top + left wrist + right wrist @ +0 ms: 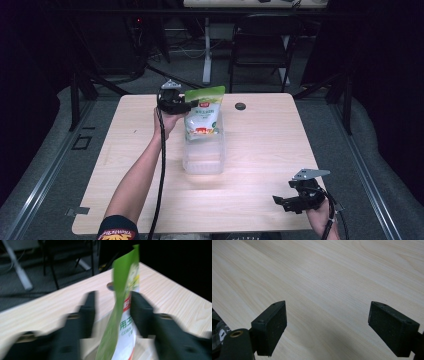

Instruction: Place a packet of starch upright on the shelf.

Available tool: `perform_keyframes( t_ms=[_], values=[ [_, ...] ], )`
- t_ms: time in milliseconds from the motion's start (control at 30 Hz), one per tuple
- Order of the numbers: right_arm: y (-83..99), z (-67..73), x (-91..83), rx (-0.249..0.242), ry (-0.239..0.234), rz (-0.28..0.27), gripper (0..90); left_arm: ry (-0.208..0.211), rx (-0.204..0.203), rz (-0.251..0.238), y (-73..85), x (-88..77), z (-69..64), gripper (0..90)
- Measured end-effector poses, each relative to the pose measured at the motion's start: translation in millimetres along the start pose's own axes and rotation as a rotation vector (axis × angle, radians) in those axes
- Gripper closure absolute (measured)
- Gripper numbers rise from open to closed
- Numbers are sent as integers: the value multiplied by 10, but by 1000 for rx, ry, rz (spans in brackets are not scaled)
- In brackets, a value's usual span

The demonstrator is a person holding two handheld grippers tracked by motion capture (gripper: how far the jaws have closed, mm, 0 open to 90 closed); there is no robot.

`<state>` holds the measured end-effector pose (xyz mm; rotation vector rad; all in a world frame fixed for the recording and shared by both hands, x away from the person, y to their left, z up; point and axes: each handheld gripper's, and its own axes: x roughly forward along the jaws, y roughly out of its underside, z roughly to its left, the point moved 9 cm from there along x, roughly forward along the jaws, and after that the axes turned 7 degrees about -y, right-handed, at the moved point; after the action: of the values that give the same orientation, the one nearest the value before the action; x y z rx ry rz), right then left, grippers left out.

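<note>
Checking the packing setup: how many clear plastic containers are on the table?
1. The clear container sits mid-table, with the green-and-white pouch standing in it, between the left tool's open jaws. None seems hidden.

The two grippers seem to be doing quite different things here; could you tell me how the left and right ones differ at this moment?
The left gripper is raised at the far side of the table, while the right gripper sits low near the front right corner. The left gripper's jaws straddle the top of a green and white pouch, with a gap beside one jaw; the right gripper's jaws have bare wood between them. The pouch stands in a clear container. Both grippers are black, hand-held and open.
</note>
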<state>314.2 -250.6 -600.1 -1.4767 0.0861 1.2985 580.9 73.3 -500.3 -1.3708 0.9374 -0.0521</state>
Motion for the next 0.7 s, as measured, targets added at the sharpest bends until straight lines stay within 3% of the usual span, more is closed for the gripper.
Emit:
perform_keyframes(
  t_ms=[67,133,233,333,433,467,500,700],
  values=[
    [4,-4,-9,-4,5,9,148,-20,-13,2,3,-77,11,296],
    [3,9,-6,-6,-2,10,149,-33,-28,14,20,-196,22,225],
    [5,16,-3,-8,2,13,149,-34,-17,33,74,-369,9,151],
    [10,11,-2,-13,6,16,148,-48,25,38,146,-609,-27,140],
    [6,21,-3,-9,9,16,148,-49,20,53,244,-791,-65,116],
    [6,22,-2,-11,8,17,148,-63,26,78,366,-892,-99,117],
    [6,22,-2,-11,8,17,148,-63,26,78,366,-892,-99,102],
    [7,22,2,-21,18,20,149,-60,55,133,817,-1177,-264,92]
  ],
)
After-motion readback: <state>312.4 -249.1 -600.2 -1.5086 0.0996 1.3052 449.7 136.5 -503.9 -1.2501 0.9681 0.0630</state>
